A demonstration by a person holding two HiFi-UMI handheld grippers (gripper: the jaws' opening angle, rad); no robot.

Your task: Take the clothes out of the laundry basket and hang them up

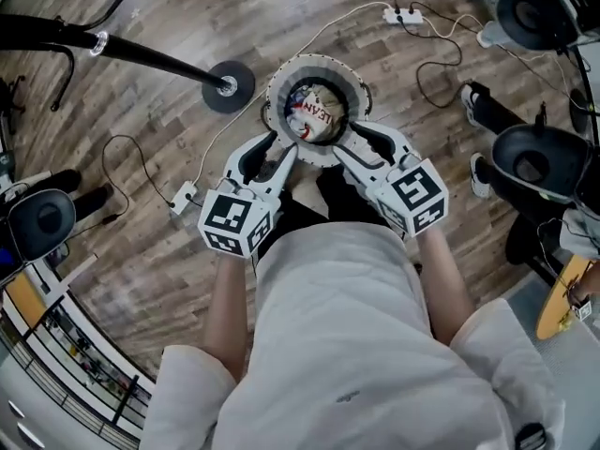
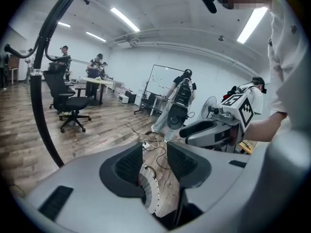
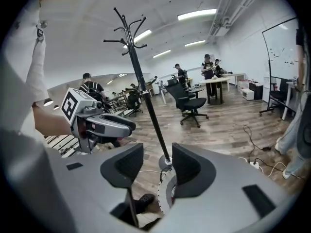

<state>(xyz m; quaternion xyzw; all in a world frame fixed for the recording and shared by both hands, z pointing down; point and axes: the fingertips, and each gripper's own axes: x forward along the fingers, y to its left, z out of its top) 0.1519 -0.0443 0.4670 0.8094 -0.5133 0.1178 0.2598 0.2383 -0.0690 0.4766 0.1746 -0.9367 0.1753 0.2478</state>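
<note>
1. Well, the laundry basket point(image 1: 314, 64) sits on the wooden floor just ahead of the person's feet. It is round and grey-rimmed, with crumpled clothes point(image 1: 314, 118) inside, one white piece with red lettering on top
2. The left gripper point(image 1: 277, 150) hovers over the basket's near-left rim, tilted downward. Its jaws are spread, with nothing between the pads but a view of the rim and floor below
3. The right gripper point(image 1: 361, 143) hangs over the near-right rim, also tilted down, with its jaws wide apart and pinching nothing
4. The two grippers sit side by side, close but not touching
5. The coat stand point(image 1: 228, 86) has its round base just left of the basket, and a white power strip point(image 1: 403, 14) lies beyond with its cables
</note>
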